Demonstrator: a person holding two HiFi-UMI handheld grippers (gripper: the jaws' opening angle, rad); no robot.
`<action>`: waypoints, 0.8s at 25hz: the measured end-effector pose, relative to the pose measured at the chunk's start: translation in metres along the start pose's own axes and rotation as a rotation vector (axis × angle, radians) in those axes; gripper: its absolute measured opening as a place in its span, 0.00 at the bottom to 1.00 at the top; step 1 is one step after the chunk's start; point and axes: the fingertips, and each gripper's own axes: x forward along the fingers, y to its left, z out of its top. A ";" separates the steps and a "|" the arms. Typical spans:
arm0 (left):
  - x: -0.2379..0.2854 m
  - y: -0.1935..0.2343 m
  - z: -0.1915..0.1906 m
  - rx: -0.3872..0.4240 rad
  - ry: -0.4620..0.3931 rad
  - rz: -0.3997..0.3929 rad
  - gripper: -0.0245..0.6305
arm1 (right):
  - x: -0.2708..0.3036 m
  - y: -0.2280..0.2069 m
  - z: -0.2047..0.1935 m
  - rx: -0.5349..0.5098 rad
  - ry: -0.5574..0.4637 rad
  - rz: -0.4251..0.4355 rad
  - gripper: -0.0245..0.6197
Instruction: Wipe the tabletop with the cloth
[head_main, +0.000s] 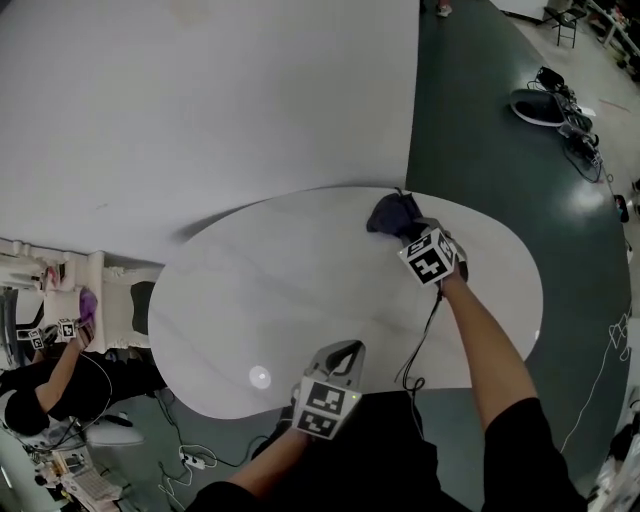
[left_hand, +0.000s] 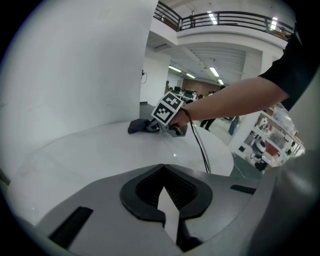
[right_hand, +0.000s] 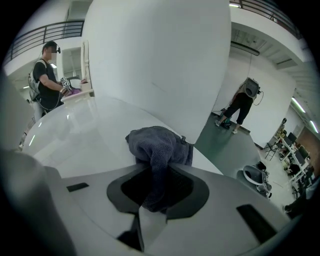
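My right gripper (head_main: 408, 230) clamps the dark grey terry cloth (right_hand: 159, 144) (on the white oval tabletop (head_main: 260, 290)); left gripper (head_main: 342, 352) jaws together, empty.

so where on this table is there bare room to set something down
Nearly the whole tabletop is bare: its left half, and the middle between the left gripper at the near edge and the cloth. Only the far edge is crowded, where the right gripper grips the cloth.
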 end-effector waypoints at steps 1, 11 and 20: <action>0.003 -0.005 0.002 0.012 0.005 -0.009 0.05 | -0.005 -0.005 -0.006 0.003 0.002 -0.006 0.13; 0.027 -0.061 0.021 0.133 0.037 -0.126 0.05 | -0.063 -0.055 -0.087 0.119 0.031 -0.110 0.13; 0.047 -0.111 0.024 0.247 0.056 -0.238 0.05 | -0.123 -0.087 -0.174 0.237 0.077 -0.226 0.13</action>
